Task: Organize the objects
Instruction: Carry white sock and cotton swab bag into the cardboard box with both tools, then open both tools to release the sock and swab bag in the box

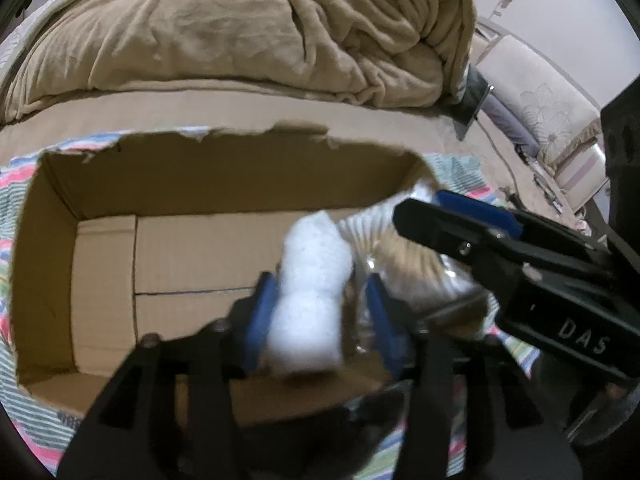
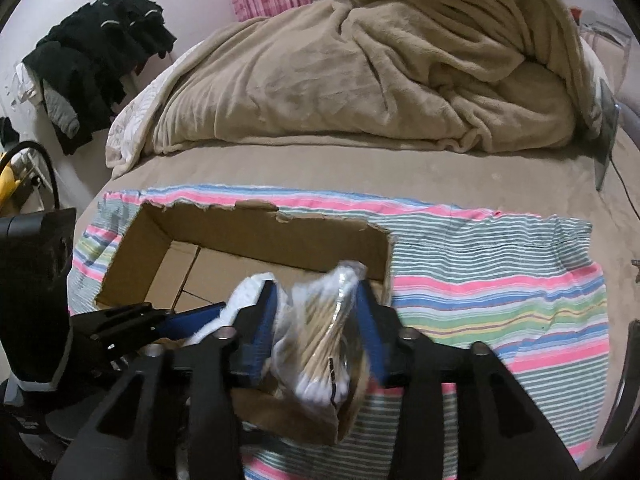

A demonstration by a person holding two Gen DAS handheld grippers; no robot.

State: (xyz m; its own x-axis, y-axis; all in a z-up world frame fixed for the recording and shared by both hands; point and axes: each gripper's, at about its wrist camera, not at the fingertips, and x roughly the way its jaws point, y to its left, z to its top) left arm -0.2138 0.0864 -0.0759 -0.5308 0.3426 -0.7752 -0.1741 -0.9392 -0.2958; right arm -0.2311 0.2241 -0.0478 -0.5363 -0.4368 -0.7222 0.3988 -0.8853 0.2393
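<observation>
Left gripper [image 1: 320,312] clenched on white cotton wad [image 1: 310,304], long axis toward 12 o'clock, over cardboard box [image 1: 224,188]. Right gripper [image 2: 316,332] clenched on cotton-swab bag [image 2: 324,344] above box corner at 5 o'clock; both poised to drop straight in.

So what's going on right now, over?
Left gripper shut on white roll. Right gripper shut on cotton swab bag. Both over cardboard box. Nothing blocking.

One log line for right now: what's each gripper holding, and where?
left gripper: shut on white roll | right gripper: shut on cotton swab bag | both over cardboard box | box floor bare
</observation>
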